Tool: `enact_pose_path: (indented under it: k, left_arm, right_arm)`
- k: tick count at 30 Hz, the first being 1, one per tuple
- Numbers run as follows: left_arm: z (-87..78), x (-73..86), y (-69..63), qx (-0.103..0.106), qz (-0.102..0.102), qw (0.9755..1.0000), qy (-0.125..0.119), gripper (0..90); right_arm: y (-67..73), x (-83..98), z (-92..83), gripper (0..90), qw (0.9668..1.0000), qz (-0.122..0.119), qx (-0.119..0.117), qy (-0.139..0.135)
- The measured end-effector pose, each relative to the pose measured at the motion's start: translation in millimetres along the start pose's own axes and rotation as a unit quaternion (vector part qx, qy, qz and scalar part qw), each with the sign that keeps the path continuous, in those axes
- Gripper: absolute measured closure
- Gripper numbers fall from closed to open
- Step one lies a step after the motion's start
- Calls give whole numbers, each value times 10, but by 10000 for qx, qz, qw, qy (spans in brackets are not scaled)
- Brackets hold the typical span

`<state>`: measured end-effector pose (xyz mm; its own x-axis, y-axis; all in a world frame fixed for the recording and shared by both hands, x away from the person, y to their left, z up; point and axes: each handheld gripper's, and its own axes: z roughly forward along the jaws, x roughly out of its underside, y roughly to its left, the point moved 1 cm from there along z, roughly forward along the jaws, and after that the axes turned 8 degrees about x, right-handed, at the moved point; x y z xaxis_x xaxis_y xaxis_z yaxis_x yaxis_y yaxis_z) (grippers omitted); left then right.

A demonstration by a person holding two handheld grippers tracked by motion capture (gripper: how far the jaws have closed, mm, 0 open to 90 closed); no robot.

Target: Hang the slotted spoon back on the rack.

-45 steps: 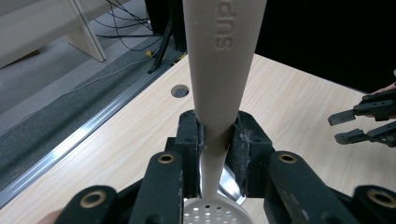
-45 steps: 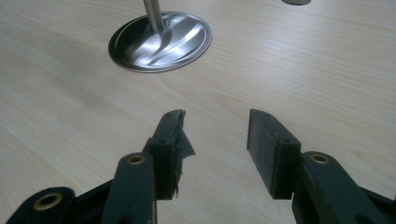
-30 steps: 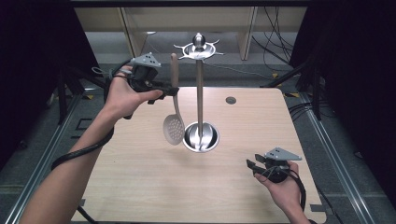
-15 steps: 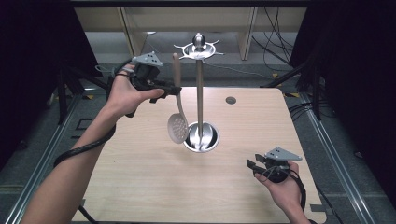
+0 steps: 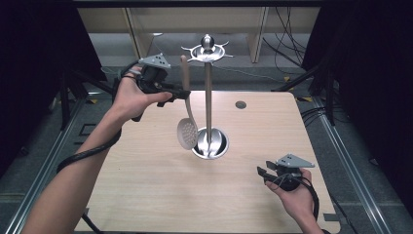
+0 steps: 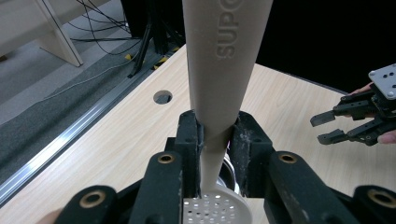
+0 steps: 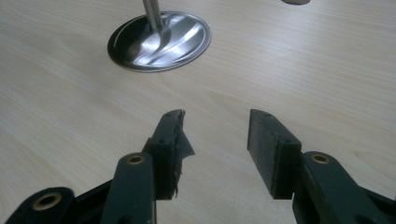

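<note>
A beige slotted spoon (image 5: 187,132) hangs upright above the table, head down, just left of the metal utensil stand (image 5: 208,97). My left gripper (image 5: 181,94) is shut on the spoon's handle (image 6: 224,70), and its jaws press the handle from both sides (image 6: 215,135). The spoon's top end reaches about as high as the stand's hook ring (image 5: 208,48). The stand's round base (image 7: 159,39) sits mid-table. My right gripper (image 5: 263,175) hovers low near the front right of the table, open, with nothing between its jaws (image 7: 215,126).
A small round hole (image 5: 240,104) lies in the wooden table (image 5: 146,185) behind the stand. My right gripper (image 6: 327,128) also appears far off in the left gripper view. Cables and rack legs stand beyond the table's far edge.
The spoon's head has drifted slightly right, closer to the stand's pole. Both hands have kept their places.
</note>
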<state>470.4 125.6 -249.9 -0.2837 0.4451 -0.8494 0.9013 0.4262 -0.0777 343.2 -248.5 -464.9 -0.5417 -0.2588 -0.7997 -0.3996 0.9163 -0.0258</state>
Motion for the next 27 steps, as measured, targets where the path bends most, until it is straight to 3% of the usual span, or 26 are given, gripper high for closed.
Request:
enact_pose_path:
  k: [27]
  left_arm:
    - [114, -56, 10, -8, -64, 9999, 81, 728]
  right_arm:
    - [2, 1, 0, 560, 10000, -7, -15, 6]
